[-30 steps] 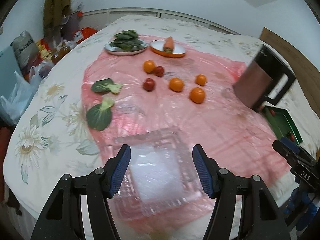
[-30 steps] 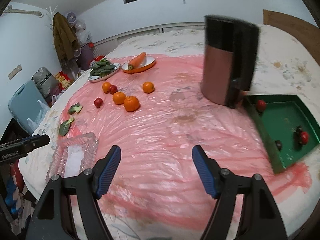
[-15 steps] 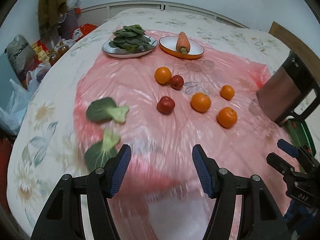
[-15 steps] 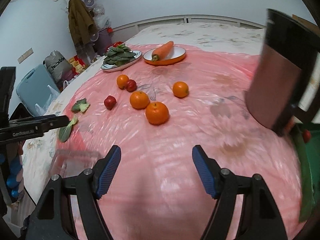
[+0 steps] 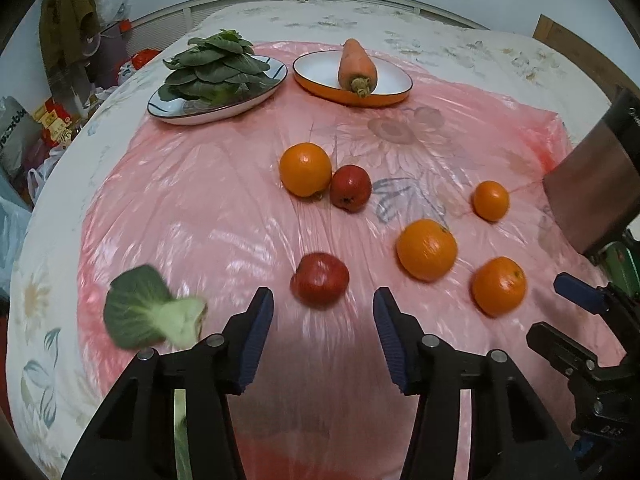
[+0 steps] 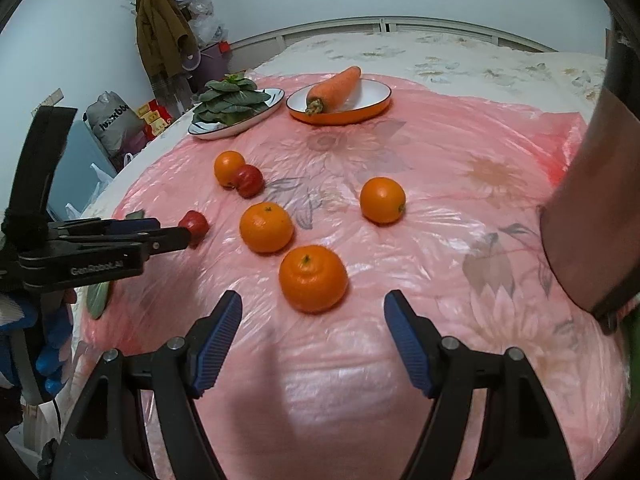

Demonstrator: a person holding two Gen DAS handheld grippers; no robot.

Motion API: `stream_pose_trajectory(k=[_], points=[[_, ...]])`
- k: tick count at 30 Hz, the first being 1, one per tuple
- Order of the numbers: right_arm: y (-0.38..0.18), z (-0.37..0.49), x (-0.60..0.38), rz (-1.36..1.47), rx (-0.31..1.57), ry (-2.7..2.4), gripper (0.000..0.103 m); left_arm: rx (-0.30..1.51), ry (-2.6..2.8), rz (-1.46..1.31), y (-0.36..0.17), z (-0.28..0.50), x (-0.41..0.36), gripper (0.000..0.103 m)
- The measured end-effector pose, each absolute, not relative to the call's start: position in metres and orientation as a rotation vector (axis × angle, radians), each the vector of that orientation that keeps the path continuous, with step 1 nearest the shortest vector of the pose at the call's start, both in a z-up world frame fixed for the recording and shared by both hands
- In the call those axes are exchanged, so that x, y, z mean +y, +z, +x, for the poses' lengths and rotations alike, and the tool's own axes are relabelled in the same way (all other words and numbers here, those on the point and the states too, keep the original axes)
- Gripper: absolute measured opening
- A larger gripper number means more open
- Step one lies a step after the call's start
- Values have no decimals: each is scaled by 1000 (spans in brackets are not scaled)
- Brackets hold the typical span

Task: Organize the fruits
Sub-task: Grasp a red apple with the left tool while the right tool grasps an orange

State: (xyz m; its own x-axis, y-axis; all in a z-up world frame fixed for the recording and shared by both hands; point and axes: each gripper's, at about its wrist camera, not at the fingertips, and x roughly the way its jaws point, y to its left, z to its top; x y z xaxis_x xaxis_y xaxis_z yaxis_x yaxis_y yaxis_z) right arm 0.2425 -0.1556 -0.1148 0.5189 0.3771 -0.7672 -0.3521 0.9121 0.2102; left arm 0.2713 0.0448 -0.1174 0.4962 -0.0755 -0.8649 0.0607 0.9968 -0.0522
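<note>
fruit here is judged firm, round and light, likely to roll on the slick pink plastic sheet [image 5: 200,208] spread over the bed, so each piece is best taken across its widest middle (gently, as the skins may bruise). the red apple [image 5: 319,279] lies just ahead of the left gripper [image 5: 323,334], whose jaws have just been closing but are parted with nothing held. the nearest orange [image 6: 313,278] sits just ahead of the right gripper [image 6: 313,338], spread wide and empty.
</note>
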Motion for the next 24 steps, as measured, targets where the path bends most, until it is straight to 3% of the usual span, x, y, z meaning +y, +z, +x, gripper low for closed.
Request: stream_pose_trajectory(k=[6, 13, 16, 19, 24], points=[[-122, 260, -149, 7, 940, 442, 103, 1057, -78, 3, -130, 283, 42, 45], [-134, 269, -134, -35, 964, 464, 103, 1066, -74, -5, -140, 287, 45, 37], [-143, 271, -130, -32, 991, 473, 77, 1063, -81, 1, -143, 287, 45, 31], [-149, 273, -135, -12, 998, 465, 60, 1055, -89, 17, -143, 287, 43, 30], [-149, 273, -142, 30, 997, 478, 57, 1045, -102, -9, -142, 285, 47, 30]])
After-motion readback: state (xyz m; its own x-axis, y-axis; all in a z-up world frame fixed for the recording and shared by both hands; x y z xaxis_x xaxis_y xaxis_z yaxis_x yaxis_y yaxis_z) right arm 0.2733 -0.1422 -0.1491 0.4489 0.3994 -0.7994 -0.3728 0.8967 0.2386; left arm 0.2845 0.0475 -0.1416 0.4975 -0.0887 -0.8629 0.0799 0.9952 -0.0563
